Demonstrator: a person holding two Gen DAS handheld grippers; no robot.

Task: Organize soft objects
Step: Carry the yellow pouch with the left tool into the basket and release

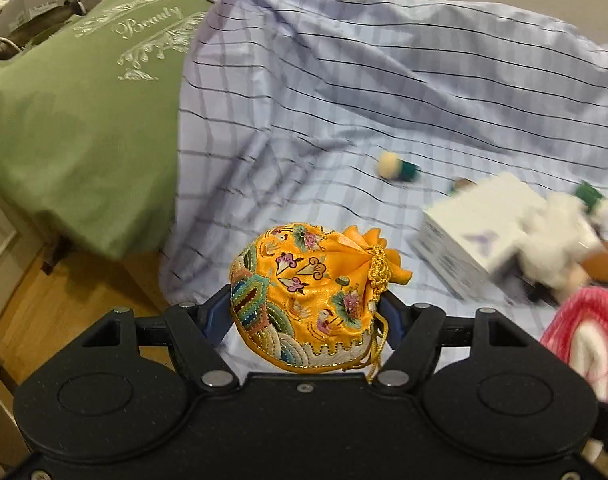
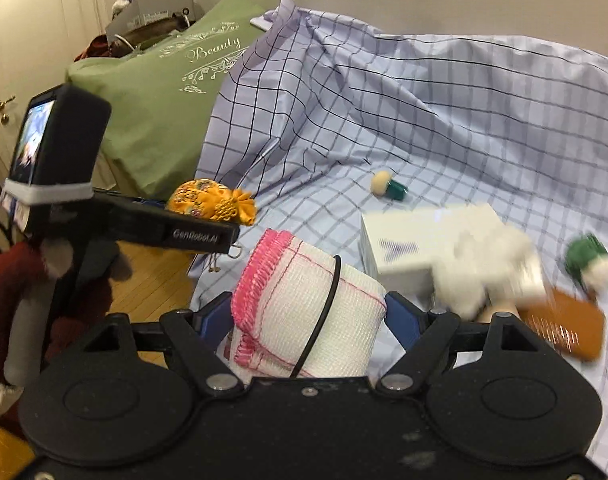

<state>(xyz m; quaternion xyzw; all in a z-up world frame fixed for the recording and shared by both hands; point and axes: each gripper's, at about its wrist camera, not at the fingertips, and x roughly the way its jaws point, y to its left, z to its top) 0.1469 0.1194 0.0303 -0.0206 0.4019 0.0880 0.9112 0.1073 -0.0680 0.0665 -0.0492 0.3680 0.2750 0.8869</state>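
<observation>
Motion blur is smearing the white box (image 2: 420, 240) and the fluffy white toy (image 2: 492, 276) at 3 o'clock in both wrist views, so their edges are hard to read, and the brown flat thing (image 2: 564, 328) beside them is too blurred to name. The left gripper (image 1: 304, 308) is clamping one orange embroidered pouch (image 1: 308, 296) between its blue pads, the pouch hiding most of both fingers; in the right wrist view the same pouch is showing at 9 o'clock. The right gripper (image 2: 308, 316) is squeezing one rolled white cloth (image 2: 304, 312) with pink stitched edging, a black cable crossing its front. One green pillow (image 1: 75, 120) is lying at 10 o'clock, partly cut off. Lying well apart on the checked blue sheet (image 1: 384, 80) are two small green-and-cream felt toys, one (image 2: 388, 186) at 1 o'clock and one (image 2: 588, 264) at 3 o'clock.
</observation>
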